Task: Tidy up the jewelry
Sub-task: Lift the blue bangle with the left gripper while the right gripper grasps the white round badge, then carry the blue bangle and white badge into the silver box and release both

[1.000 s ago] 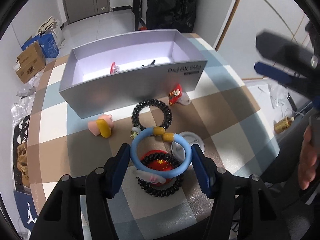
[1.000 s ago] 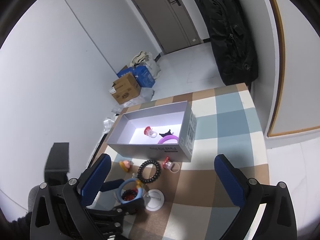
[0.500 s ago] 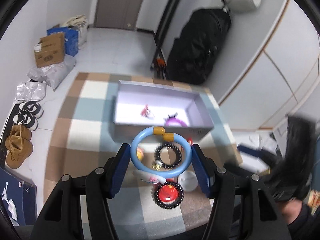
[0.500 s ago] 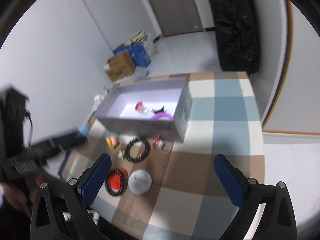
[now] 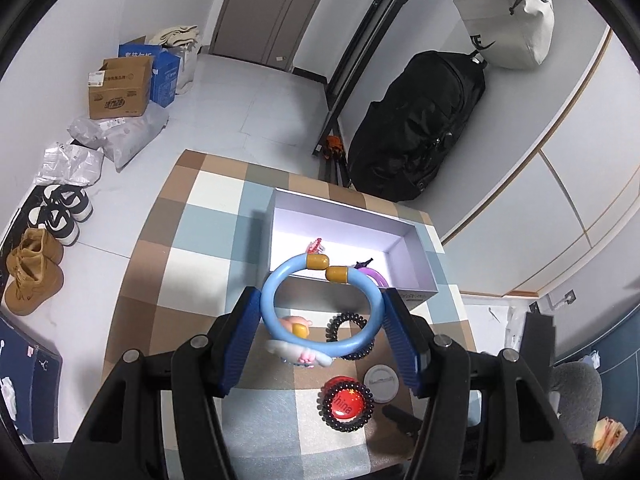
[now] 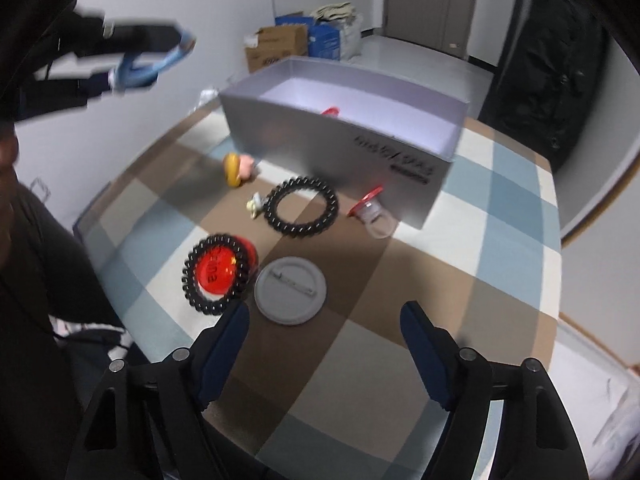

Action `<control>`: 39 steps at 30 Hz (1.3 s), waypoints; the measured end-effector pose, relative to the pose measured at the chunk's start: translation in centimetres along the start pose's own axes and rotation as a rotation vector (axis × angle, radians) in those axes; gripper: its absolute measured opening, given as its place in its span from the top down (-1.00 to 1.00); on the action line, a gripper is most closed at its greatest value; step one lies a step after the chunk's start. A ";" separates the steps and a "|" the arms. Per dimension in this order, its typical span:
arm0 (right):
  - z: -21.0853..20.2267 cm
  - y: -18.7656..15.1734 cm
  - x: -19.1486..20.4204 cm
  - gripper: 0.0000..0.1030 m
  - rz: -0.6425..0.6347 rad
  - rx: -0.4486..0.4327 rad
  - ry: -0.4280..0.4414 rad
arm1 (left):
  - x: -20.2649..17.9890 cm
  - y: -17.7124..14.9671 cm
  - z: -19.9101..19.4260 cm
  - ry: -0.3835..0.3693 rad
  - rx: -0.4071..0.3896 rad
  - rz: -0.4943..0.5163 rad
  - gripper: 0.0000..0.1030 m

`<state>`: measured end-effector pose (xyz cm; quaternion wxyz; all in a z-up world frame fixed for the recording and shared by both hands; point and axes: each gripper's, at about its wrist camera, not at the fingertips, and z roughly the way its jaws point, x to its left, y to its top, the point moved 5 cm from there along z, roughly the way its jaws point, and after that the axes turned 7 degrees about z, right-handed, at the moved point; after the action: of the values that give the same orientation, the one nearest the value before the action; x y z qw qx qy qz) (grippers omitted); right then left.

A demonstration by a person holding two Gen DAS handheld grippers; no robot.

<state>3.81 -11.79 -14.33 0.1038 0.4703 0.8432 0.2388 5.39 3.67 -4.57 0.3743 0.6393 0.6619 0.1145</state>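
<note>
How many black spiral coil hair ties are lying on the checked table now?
2. One black spiral coil hair tie lies alone in front of the grey box. The other lies nearer, around a red round badge. More may be hidden inside the box.

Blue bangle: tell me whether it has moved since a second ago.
Yes. The blue bangle, clamped in the left gripper, has been lifted off the table toward the grey box.

A cardboard box [image 5: 119,89] stands on the floor beside a blue box [image 5: 162,76], with plastic bags [image 5: 120,132] just in front; two pairs of shoes [image 5: 44,240] line the left wall. A black bag [image 5: 420,132] leans against the far wall below a white bag [image 5: 506,20]; a door [image 5: 276,8] stands closed behind.
</note>
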 end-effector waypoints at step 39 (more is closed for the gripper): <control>-5.1 6.4 -1.1 0.20 0.220 -0.183 0.201 | -0.9 1.7 0.3 0.022 -0.019 0.042 -0.09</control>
<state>7.09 -11.40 -6.76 0.0344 0.5221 0.7676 0.3702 6.79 2.96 -3.40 0.3703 0.6483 0.6512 0.1357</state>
